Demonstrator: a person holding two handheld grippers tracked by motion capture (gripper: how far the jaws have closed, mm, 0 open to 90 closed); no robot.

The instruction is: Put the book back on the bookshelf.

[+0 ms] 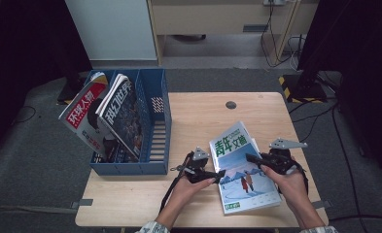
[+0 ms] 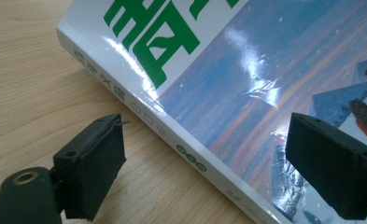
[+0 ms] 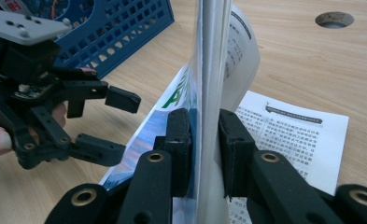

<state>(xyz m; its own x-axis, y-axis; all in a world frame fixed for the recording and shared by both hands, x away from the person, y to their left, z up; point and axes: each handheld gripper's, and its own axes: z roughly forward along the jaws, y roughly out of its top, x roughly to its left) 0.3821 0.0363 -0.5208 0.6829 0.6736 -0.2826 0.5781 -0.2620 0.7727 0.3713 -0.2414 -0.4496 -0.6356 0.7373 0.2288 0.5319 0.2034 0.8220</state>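
So the magazine (image 1: pixel 243 167) is on the table (image 1: pixel 198 111), near the front edge, right of the blue rack (image 1: pixel 154 126) that already has two magazines (image 1: pixel 106 114) leaning in it. Right gripper (image 1: pixel 251 158) is clamped on the magazine's right edge, pinching the cover and a bunch of pages, and in the right gripper view that edge stands almost upright between the pads while a loose page curls off behind it. Left gripper (image 1: pixel 219 174) is spread wide at the spine, one jaw over the table, one over the cover, not touching anything as far as I can tell. What worries me: the grip is only on part of the pages, so a lift could fan the thing open, or the glossy cover could slip out or crease. There's also a loose printed sheet (image 3: pixel 293 135) lying under or beside it that could get dragged along. If the left closes from where it sits, it might just shove the spine sideways. Can't see how many pages the right actually has, and the rack's near slot is hard to read from above.
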